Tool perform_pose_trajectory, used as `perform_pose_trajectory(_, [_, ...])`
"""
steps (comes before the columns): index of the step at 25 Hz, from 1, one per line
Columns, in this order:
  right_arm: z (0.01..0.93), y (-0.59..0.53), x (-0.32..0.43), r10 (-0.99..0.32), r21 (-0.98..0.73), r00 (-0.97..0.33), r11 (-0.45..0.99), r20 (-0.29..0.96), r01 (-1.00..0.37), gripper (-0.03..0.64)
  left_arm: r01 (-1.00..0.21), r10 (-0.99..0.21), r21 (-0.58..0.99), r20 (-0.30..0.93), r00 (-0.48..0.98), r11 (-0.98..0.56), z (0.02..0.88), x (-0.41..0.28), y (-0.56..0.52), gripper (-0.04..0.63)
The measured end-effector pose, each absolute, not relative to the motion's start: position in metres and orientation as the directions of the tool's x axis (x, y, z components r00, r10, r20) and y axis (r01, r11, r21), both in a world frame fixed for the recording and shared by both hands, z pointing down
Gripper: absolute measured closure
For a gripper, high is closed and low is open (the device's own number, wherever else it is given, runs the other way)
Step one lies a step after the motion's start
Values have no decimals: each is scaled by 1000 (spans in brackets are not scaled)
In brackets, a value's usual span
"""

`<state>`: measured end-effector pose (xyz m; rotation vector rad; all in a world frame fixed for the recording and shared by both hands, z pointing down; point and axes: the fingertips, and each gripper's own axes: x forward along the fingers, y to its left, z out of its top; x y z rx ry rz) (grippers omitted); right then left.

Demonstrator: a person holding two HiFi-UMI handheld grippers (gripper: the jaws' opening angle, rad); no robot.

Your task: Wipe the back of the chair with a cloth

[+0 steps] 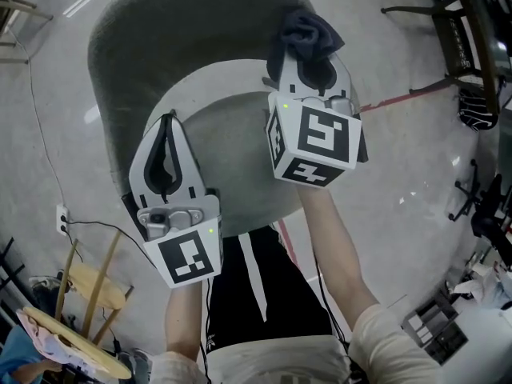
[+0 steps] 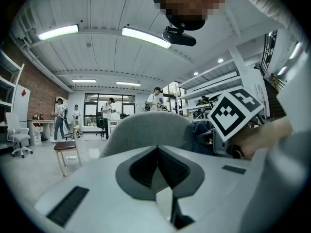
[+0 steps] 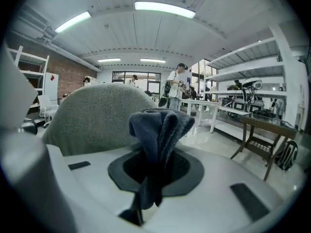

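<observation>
Left tongs (image 1: 168, 123): jaws shut tip to tip, nothing between them, confirmed in the left gripper view. They are held over the left part of the grey seat, pointing towards the backrest. Right tongs (image 1: 312, 69): jaws clamped on a dark blue cloth (image 1: 306, 32), which bunches above the tips, with a tail hanging down between the jaws in the right gripper view. Right tongs sit further forward than the left. In the head view the cloth lies at the inner face of the chair's curved backrest (image 1: 136, 30), right-hand portion. Contact between cloth and upholstery cannot be confirmed; in the right gripper view the cloth stands just before the backrest's top edge. The chair is grey, fabric-covered, with its back wrapping round the seat (image 1: 232, 166). The left gripper view shows the right tongs' marker cube (image 2: 236, 112) to the right of the backrest. Beyond, on the grey floor (image 1: 400, 174): a wooden stool (image 2: 65, 151), a white office chair (image 2: 17, 136), a dark wooden side surface (image 3: 265, 132), white shelving (image 3: 252, 72), and several people standing far back by the windows.
</observation>
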<state>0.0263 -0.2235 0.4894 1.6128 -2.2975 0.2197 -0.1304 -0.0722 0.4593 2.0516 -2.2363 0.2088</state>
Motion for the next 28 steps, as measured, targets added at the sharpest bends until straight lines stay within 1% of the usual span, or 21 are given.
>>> perform_pose_trajectory(2, [487, -218, 16, -878, 66, -336, 379, 341, -923, 558, -994, -980, -35, 169, -108, 103, 461, -135, -67, 580])
perform_pose_trajectory(3, [484, -214, 7, -868, 59, -372, 412, 330, -909, 558, -992, -978, -35, 168, -124, 120, 462, -138, -63, 580])
perform_pose_trajectory(6, [470, -193, -36, -795, 44, -543, 573, 270, -818, 558, -983, -972, -50, 150, -182, 177, 459, -149, -47, 580])
perform_pose_trajectory(8, [460, -173, -74, -708, 47, -670, 694, 224, -718, 558, -976, -967, -59, 132, -217, 211, 457, -158, -37, 580])
perform_pose_trajectory(10, [458, -146, -114, -586, 39, -785, 805, 202, -591, 558, -964, -956, -48, 127, -265, 261, 458, -171, -25, 580])
perform_pose_trajectory(13, [473, -93, -162, -374, 29, -892, 925, 253, -380, 558, -942, -933, -15, 138, -334, 335, 461, -192, -1, 580])
perform_pose_trajectory(16, [491, -42, -191, -201, -9, -935, 977, 291, -213, 558, -922, -915, -4, 114, -386, 388, 456, -208, 24, 580])
perform_pose_trajectory(20, [512, 6, -212, -41, -47, -956, 997, 291, -57, 558, -890, -885, 14, 108, -452, 456, 457, -224, 52, 580])
perform_pose_trajectory(24, [534, 33, -219, 47, -40, -945, 999, 324, 36, 558, -865, -863, 49, 112, -492, 500, 463, -229, 71, 580])
perform_pose_trajectory(28, [548, 38, -226, 70, -16, -938, 998, 340, 68, 558, -854, -855, 67, 102, -508, 515, 464, -232, 77, 580])
